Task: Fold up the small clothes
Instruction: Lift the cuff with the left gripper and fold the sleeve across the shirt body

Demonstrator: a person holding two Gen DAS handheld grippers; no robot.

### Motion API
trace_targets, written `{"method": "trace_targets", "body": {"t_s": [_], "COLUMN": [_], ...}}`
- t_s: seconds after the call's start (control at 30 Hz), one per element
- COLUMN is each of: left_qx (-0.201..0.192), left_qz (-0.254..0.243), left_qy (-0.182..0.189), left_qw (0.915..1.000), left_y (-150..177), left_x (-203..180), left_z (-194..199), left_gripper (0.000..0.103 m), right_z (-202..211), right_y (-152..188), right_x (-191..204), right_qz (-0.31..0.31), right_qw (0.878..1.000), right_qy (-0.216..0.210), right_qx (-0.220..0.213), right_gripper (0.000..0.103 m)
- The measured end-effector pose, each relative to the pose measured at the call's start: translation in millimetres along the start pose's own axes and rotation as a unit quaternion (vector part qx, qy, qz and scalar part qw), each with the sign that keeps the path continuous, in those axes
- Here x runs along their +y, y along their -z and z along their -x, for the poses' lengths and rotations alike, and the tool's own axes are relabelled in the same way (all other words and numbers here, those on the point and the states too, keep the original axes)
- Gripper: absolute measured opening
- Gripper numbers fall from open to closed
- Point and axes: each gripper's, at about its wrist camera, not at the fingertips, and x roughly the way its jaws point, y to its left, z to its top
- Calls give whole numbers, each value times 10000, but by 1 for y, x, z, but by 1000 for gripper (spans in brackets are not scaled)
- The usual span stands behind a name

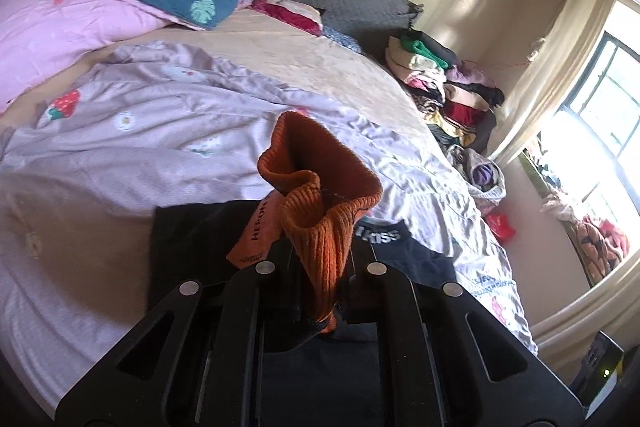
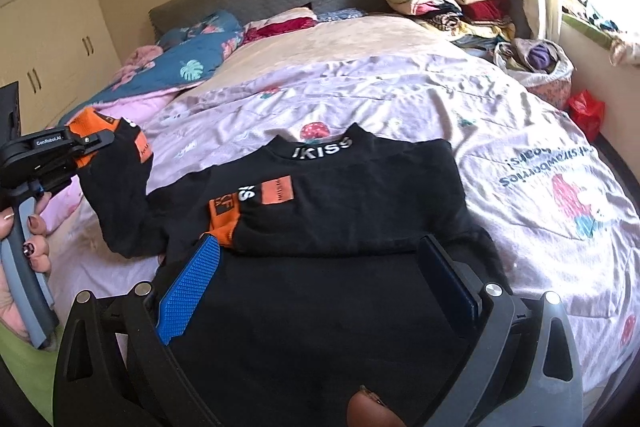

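You are mid sleeve-fold: your left tongs [image 1: 316, 267] pinch the orange cuff [image 1: 320, 195] of the black sweater [image 2: 340, 195] lying flat on the bed [image 2: 440, 99], your right tongs [image 2: 320, 291] gape empty over its hem, so next carry that cuff toward three o'clock across the chest.

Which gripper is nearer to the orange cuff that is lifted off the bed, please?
Left. The left gripper is shut on the orange cuff, holding that sleeve up. The right gripper is open over the black sweater's lower body, well away from that cuff.
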Motion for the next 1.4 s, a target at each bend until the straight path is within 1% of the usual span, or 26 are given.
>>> {"method": "trace_targets", "body": {"t_s": [0.4,0.57,0.7,0.9,0.97,1.13,1.27,1.3,1.4], "left_qx": [133,182,304,679,860,1223,1435,1463,1562], "left_qz": [-306,-413,-454,-639,-700,-786,-844,-840,-888], "left_qy": [463,613,705,856,908,1079,1142,1162,1292], "left_qw": [9984,9971,9960,9920,9897,9835,9794,9788,9752], "left_y": [10,13,20,44,54,75,90,93,99], "left_x": [-63,-81,-92,-108,-113,-116,-118,-119,-121], "left_z": [-25,-35,-48,-71,-81,-99,-111,-113,-115], "left_gripper": [6,5,5,5,5,5,5,6,13], "right_z": [8,10,10,9,8,7,6,6,5], "right_y": [6,6,8,11,12,16,20,20,23], "right_x": [-31,-43,-50,-63,-68,-83,-94,-96,-104], "right_qz": [-338,-536,-598,-806,-892,-1112,-1252,-1289,-1449], "right_qw": [9994,9984,9979,9961,9951,9924,9902,9897,9874], "right_qy": [110,167,243,354,414,514,586,601,588], "right_qx": [-16,-21,6,47,77,147,178,185,224], "right_gripper": [98,98,98,98,98,98,98,98,98]}}
